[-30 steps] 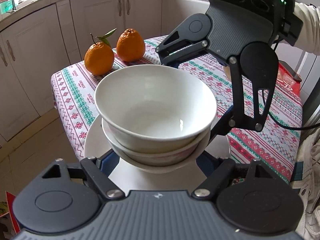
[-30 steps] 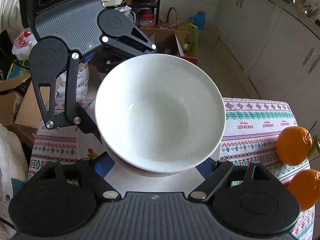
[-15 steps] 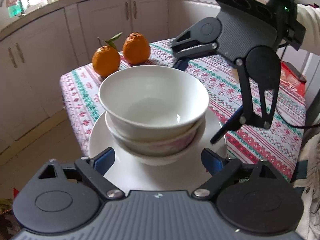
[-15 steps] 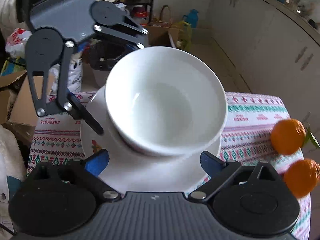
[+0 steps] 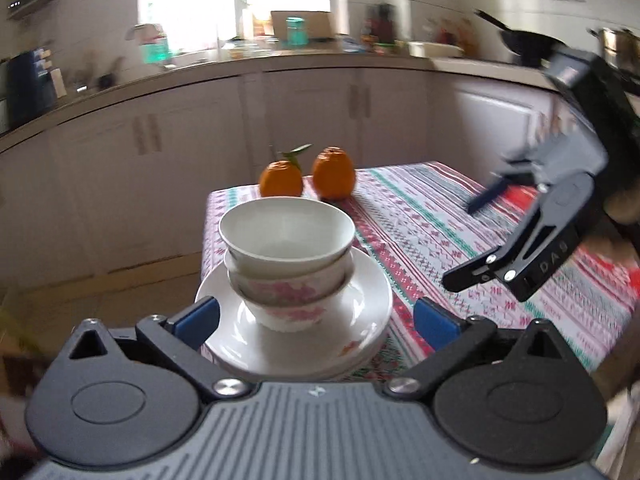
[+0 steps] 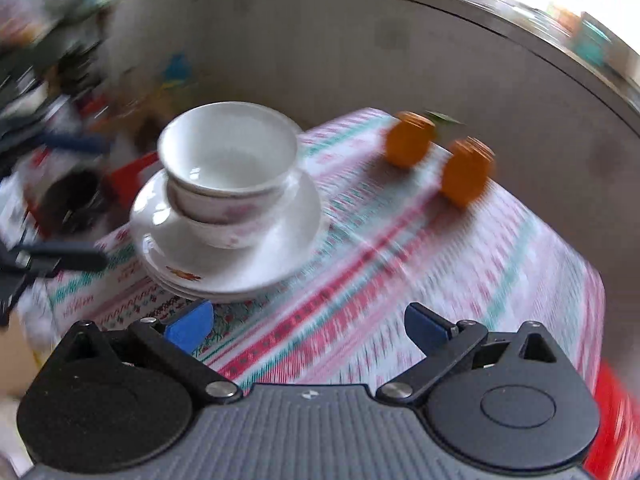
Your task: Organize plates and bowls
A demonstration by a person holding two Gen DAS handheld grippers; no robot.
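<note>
Both the left gripper (image 5: pixel 316 322) and the right gripper (image 6: pixel 308 326) are spreading their jaws with nothing between them. Just ahead, two nested bowls (image 5: pixel 286 256) sit on stacked plates (image 5: pixel 360 320) at the corner of the patterned tablecloth (image 5: pixel 432 232). Beyond lie two oranges (image 5: pixel 334 174).

A: Is it bright? 
B: Yes. Daylight pours in through the window (image 5: pixel 236 0) at the back of the left wrist view. The glass is so bright it looks plain white.

A: Are the pictures sharp? 
B: The left one is mostly clear. The bowls (image 5: pixel 286 256) look crisp, but the right side is smeary. The right wrist view is very blurry. The tablecloth (image 6: pixel 420 248) is all streaks and the oranges (image 6: pixel 466 172) look doubled.

A: Anything bent? 
B: The counter (image 5: pixel 200 76) curves like a bow, and the corners go dark.
</note>
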